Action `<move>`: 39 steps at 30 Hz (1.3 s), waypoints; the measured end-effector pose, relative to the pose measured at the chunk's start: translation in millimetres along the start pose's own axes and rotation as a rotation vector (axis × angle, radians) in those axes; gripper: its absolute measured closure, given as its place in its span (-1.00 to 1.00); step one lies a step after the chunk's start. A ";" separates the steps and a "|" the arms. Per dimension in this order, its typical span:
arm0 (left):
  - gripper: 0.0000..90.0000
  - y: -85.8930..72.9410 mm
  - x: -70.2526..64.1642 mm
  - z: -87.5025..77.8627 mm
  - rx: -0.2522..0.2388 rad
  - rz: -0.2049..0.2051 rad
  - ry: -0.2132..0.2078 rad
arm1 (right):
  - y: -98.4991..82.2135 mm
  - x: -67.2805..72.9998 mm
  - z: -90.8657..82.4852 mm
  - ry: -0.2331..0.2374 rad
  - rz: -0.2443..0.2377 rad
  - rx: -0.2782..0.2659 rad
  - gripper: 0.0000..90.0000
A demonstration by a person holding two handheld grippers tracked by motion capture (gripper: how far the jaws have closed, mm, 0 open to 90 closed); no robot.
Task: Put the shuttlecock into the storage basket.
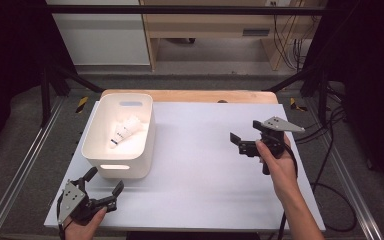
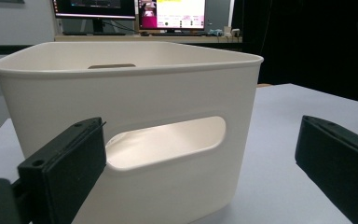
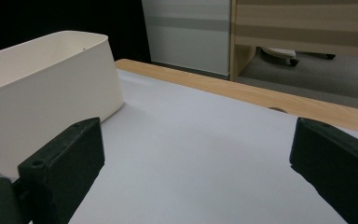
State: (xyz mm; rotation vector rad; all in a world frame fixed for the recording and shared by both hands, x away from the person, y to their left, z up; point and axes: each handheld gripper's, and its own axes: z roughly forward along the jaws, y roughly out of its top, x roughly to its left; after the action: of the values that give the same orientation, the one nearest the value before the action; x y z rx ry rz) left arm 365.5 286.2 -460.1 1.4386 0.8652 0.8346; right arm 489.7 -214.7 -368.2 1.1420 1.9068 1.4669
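While claws gape, bin [image 1: 100,145] wall hides shuttlecock's [image 1: 123,131] base.

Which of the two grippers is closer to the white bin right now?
The left gripper: it sits just in front of the white bin, jaws open toward its handle slot. The right gripper is well off to the side.

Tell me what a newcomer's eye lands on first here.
The white plastic bin with cut-out handles stands at the white table's left side, a white feathered shuttlecock lying inside. An open black left gripper points at the bin's near end, and an open black right gripper is held above the table's right half.
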 end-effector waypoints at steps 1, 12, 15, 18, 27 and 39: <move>-0.96 0.1 -0.1 -0.2 0.000 0.000 0.001 | -2.3 -2.3 -1.8 -0.008 0.001 0.000 -0.92; -0.96 0.3 1.0 -2.9 -0.004 -0.001 0.008 | -23.8 -20.6 -22.1 -0.054 -0.004 -0.023 -0.92; -0.96 0.1 1.1 -2.8 -0.003 -0.003 0.009 | -29.2 -22.4 -28.4 -0.065 -0.019 -0.043 -0.92; -0.96 0.3 1.2 -2.3 -0.003 -0.003 0.010 | -32.9 -24.6 -35.6 -0.084 -0.028 -0.068 -0.93; -0.96 -0.4 2.8 -3.9 -0.004 -0.011 0.015 | -42.5 -30.1 -53.4 -0.117 -0.070 -0.115 -0.94; -0.96 0.0 1.5 -3.4 -0.005 -0.006 0.006 | -62.1 -27.6 -72.6 -0.122 -0.104 -0.143 -0.94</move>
State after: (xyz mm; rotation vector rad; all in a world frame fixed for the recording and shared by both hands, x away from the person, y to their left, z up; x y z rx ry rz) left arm 363.2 289.1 -459.9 1.4293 0.8708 0.8361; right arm 428.0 -282.4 -407.0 1.0273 1.7225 1.4192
